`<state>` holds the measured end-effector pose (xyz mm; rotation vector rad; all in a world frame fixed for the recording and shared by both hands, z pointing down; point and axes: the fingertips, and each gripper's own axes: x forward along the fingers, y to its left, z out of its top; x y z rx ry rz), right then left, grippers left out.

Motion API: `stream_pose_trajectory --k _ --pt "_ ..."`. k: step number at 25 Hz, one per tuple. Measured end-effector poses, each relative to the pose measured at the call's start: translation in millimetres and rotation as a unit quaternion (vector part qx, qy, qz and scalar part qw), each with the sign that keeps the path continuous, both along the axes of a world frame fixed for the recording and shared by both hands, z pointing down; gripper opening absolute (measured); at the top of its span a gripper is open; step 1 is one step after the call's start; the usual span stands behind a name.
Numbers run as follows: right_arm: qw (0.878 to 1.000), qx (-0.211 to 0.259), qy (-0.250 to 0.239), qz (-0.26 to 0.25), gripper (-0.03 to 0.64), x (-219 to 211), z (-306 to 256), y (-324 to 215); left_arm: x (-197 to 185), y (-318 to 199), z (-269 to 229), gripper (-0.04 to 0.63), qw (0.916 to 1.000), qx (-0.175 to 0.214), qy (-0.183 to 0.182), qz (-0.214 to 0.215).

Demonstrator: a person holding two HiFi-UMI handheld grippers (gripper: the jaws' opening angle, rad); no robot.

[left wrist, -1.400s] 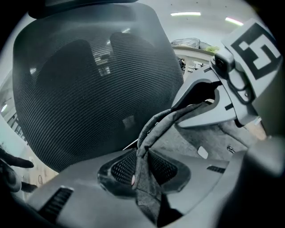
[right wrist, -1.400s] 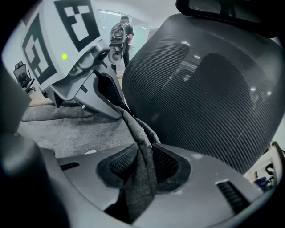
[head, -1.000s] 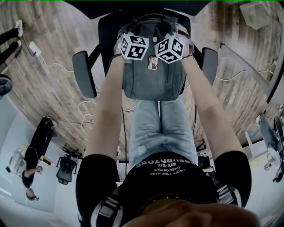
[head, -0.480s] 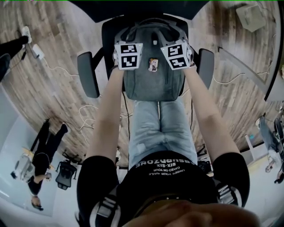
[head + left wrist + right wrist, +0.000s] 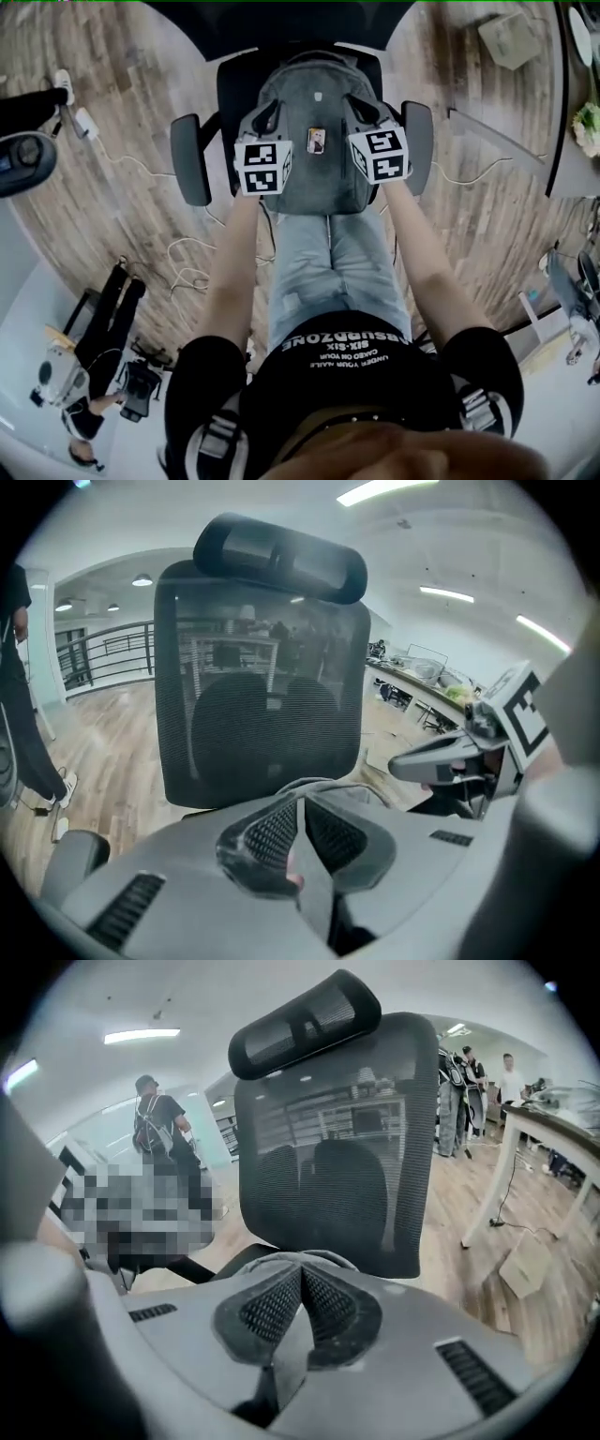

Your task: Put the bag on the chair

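Observation:
The grey backpack (image 5: 317, 183) lies on the seat of the black office chair (image 5: 234, 89), between its two armrests. My left gripper (image 5: 269, 114) and right gripper (image 5: 360, 106) hover over the bag's upper corners, one on each side of its small tag. In the left gripper view the left gripper (image 5: 302, 803) is shut with nothing gripped, and the bag's grey top (image 5: 323, 784) curves just beyond it. The right gripper (image 5: 302, 1274) is likewise shut on nothing, with the bag's top (image 5: 298, 1257) behind. The mesh backrest (image 5: 262, 705) (image 5: 337, 1157) fills both gripper views.
Armrests (image 5: 190, 159) (image 5: 417, 131) flank the bag. White cables (image 5: 178, 248) trail over the wooden floor. A cardboard box (image 5: 511, 37) lies at the far right beside a table (image 5: 553, 1129). People stand nearby (image 5: 155, 1119) (image 5: 103, 328).
The bag has gone from hanging in both grippers to resting on the seat. Both grippers have let go and drawn back toward the person.

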<state>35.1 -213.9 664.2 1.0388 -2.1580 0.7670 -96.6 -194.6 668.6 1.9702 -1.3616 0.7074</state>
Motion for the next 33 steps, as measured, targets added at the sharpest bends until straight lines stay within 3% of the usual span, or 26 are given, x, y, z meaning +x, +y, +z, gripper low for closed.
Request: stream_pose_trajectory --k 8,13,20,33 --pt "0.999 0.018 -0.037 -0.009 0.015 -12 -80 45 17 50 -52 0.017 0.9995 -0.024 0.019 -0.004" --pt "0.999 0.023 -0.031 -0.026 0.015 -11 -114 73 29 75 -91 0.017 0.9993 -0.013 0.034 0.007" --pt "0.999 0.033 -0.032 -0.006 0.015 -2 -156 93 34 96 -133 0.017 0.9989 0.008 0.039 0.024" --pt "0.999 0.029 -0.033 -0.017 0.015 -1 -220 125 35 126 -199 0.017 0.9982 0.003 0.046 0.039"
